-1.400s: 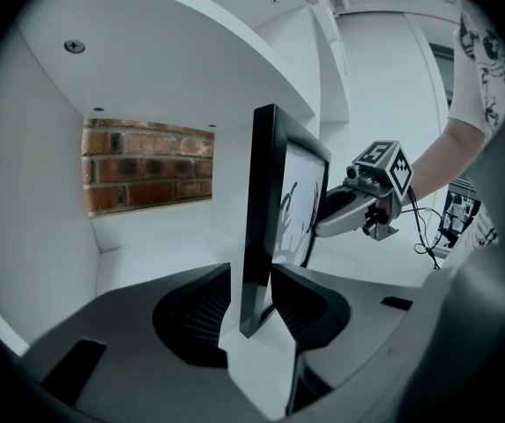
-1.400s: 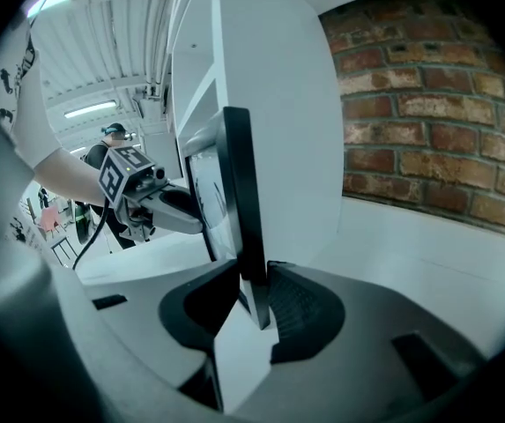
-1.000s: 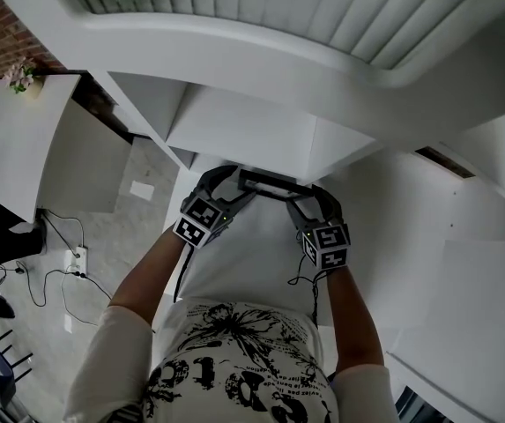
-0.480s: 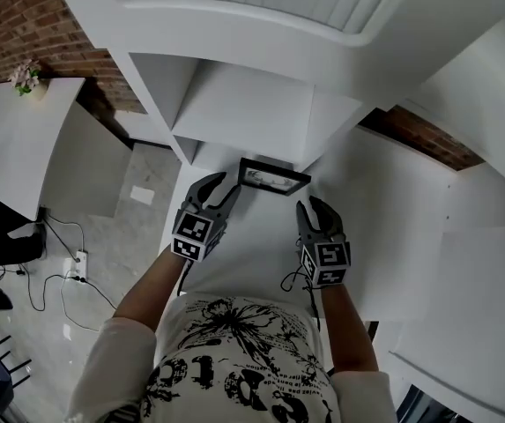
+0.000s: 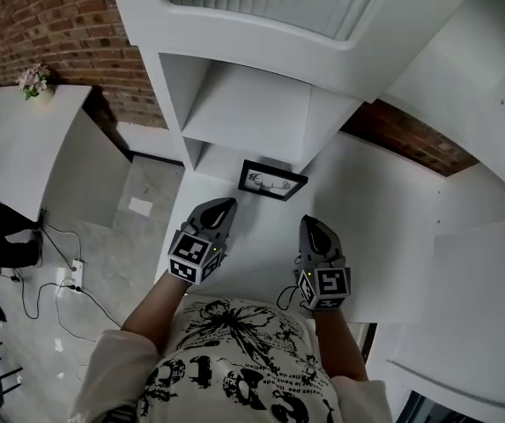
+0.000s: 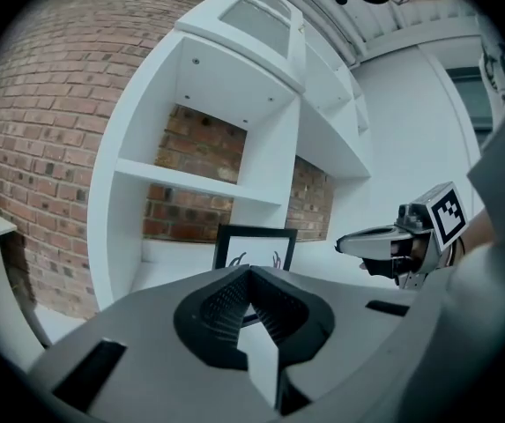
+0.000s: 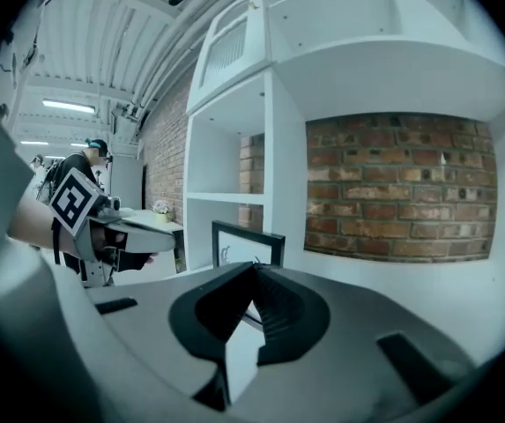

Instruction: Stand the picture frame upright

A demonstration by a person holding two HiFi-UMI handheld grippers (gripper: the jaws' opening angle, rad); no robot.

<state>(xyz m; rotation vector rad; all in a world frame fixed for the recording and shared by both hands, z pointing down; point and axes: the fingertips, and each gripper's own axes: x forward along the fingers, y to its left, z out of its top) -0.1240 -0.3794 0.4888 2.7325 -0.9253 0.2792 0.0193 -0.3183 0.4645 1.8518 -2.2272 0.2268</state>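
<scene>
Black picture frame (image 5: 272,180) upright on shelf (image 5: 261,263), beyond both closed, empty grippers

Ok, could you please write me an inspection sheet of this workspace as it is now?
Surface: white ledge, bare around the frame.
Job's things: picture frame stands upright at the back of the ledge, below the shelf unit.
Clutter: nothing seen on the ledge.
Grippers: left gripper and right gripper have just closed their jaws; both are shut, nothing between them, both clear of the frame.
Cables: floor cables at the left; a thin cable hangs by the right gripper.
Surroundings: brick wall, white side table with flowers.
</scene>
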